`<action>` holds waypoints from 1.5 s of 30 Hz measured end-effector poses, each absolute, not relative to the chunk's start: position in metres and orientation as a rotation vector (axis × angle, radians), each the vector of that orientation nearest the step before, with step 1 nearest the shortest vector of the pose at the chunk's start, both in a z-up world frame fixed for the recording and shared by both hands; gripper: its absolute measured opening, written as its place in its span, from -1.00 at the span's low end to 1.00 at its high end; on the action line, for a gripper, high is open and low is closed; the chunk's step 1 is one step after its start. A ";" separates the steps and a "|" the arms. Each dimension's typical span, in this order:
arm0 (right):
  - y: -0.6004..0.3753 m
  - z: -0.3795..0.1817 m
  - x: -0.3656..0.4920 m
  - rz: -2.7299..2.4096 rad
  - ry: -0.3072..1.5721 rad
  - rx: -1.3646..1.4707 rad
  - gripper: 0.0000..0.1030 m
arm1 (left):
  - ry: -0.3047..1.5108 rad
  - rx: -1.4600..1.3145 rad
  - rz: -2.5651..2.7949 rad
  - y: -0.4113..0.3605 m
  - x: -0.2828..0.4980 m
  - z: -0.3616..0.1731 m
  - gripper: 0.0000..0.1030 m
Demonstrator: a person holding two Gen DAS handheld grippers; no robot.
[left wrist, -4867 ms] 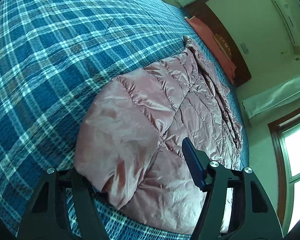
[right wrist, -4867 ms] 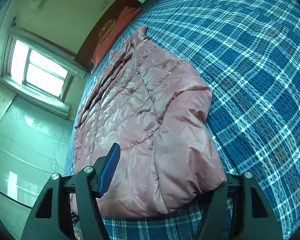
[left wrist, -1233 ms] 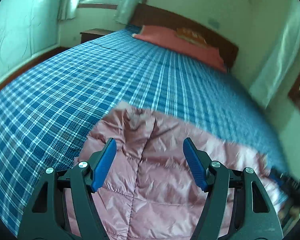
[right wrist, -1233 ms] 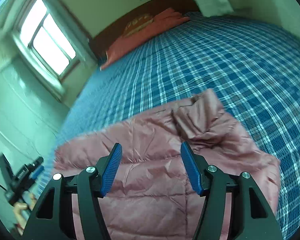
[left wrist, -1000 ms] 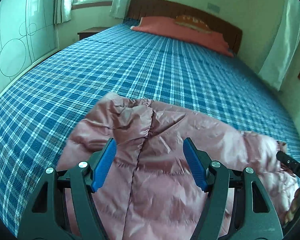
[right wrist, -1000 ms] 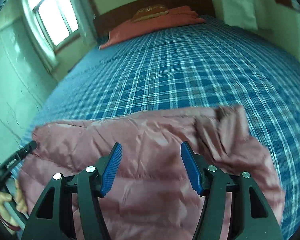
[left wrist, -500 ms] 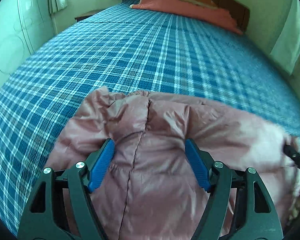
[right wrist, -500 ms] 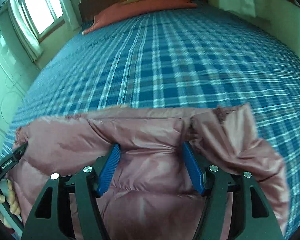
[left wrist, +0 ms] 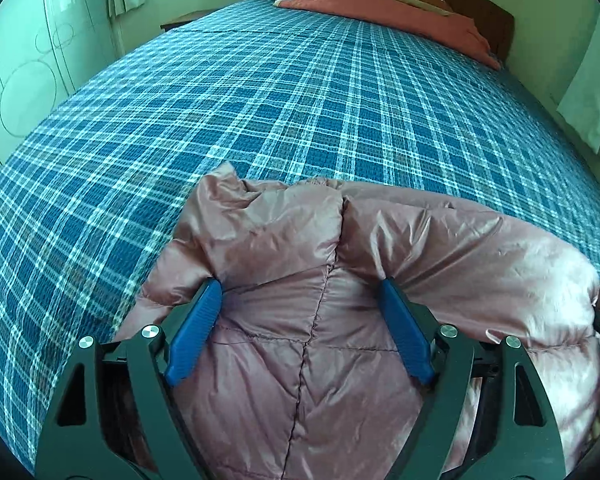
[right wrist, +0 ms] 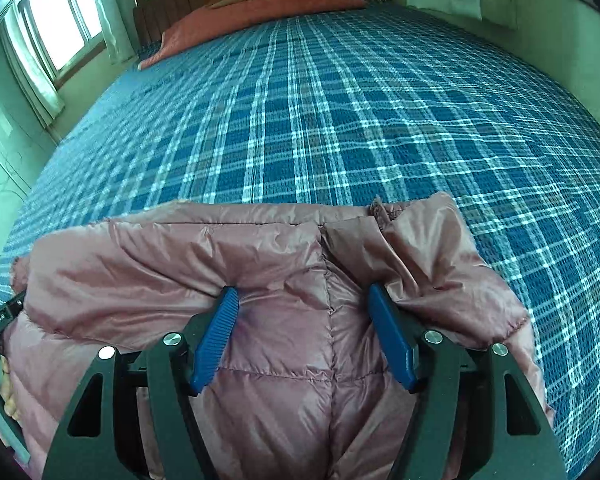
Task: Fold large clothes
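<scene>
Both tongs, left tongs (left wrist: 300, 300) and right tongs (right wrist: 302, 308), gape wide, gripping nothing, pressed into the pink down jacket (left wrist: 380, 280) at the bed's (left wrist: 300, 80) 6 o'clock edge (slippery shell): its puffy fold could spring back.

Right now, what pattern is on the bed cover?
Blue plaid bed cover with white lines, clearest in the left wrist view.

Glossy quilted pink jacket (left wrist: 380, 264) on a matt woven plaid bedspread (left wrist: 300, 92), dark wooden headboard (right wrist: 172, 4)
</scene>
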State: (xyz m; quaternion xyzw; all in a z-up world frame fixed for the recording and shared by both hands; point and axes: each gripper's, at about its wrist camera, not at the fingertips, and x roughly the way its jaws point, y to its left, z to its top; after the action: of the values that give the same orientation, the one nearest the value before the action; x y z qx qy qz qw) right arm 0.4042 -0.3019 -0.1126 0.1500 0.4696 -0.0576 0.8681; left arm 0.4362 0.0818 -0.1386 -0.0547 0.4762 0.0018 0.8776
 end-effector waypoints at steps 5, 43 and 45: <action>-0.311 -0.081 0.365 -0.123 0.917 0.340 0.30 | 0.981 -0.191 -0.009 0.107 0.411 -0.117 0.57; -0.298 -0.142 0.128 -0.062 0.796 0.927 0.34 | 0.906 -0.776 0.029 0.167 0.159 -0.153 0.64; -0.302 -0.143 0.130 -0.067 0.780 0.949 0.34 | 0.893 -0.772 0.027 0.165 0.164 -0.150 0.64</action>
State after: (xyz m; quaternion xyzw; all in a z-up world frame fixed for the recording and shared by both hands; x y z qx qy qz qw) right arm 0.1297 -0.3019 -0.1427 0.4450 0.3658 -0.0316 0.8168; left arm 0.1643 0.1651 -0.1504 -0.3638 0.4211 0.0127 0.8307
